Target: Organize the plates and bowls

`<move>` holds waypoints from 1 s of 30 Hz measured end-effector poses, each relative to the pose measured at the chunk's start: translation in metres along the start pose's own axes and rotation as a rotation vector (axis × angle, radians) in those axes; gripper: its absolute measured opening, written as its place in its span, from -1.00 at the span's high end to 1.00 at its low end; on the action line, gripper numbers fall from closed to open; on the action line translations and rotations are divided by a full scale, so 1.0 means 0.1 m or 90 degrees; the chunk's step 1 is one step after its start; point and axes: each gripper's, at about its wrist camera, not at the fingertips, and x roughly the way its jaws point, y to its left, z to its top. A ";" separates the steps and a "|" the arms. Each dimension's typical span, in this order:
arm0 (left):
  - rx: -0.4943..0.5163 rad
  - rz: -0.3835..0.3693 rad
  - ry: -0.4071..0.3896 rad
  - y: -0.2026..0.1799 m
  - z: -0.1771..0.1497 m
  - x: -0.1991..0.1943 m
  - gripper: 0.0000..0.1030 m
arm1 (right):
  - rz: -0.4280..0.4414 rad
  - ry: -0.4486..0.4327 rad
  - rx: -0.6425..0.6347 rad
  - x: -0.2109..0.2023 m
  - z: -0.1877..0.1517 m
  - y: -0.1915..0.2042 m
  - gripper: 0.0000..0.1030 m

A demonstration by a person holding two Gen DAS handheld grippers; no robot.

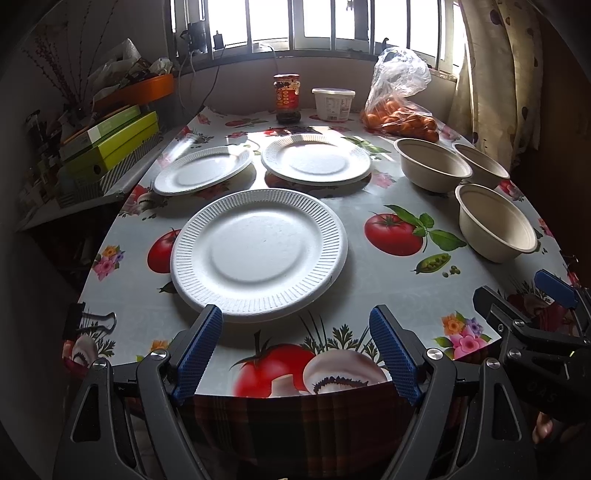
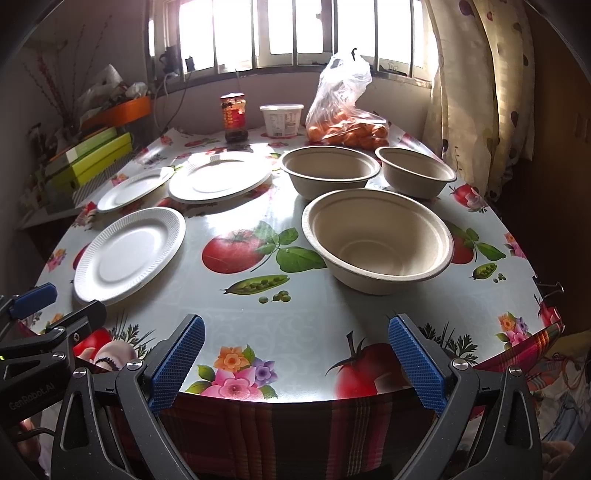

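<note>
The counter (image 1: 388, 295) wears an oilcloth printed with tomatoes, peas and flowers, and its far edge meets the wall under a barred window (image 1: 314, 22). A curtain (image 2: 480, 92) hangs by the far right corner, and a stack of green boxes (image 1: 110, 147) sits off the left edge. A bag of oranges (image 2: 351, 129) lies at the far right corner, with a white tub (image 2: 282, 120) and a red-labelled jar (image 2: 233, 118) beside it along the far edge. Three white plates lie flat on the left half: the near plate (image 1: 258, 254) close to the near edge, the far left plate (image 1: 203, 170) by the left edge, and the middle plate (image 1: 316, 158) toward the centre, all apart from one another. Three beige bowls stand upright on the right half: the near bowl (image 2: 376, 240), the middle bowl (image 2: 330, 170) behind it, and the far bowl (image 2: 415, 171) by the right edge. The left gripper (image 1: 297, 350) hovers over the near edge just short of the near plate, jaws wide apart and holding nothing. The right gripper (image 2: 295, 362) hovers over the near edge in front of the near bowl, jaws likewise wide apart and empty. A binder clip (image 1: 92, 321) grips the cloth at the near left corner.
</note>
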 end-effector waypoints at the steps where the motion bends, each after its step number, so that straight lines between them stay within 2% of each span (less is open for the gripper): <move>1: 0.001 0.000 0.000 -0.01 0.00 0.00 -0.59 | 0.000 0.000 0.000 0.00 0.00 0.00 -0.97; 30: -0.003 -0.001 -0.002 0.01 0.00 0.00 -0.59 | 0.002 0.002 0.000 0.00 0.01 0.00 -0.97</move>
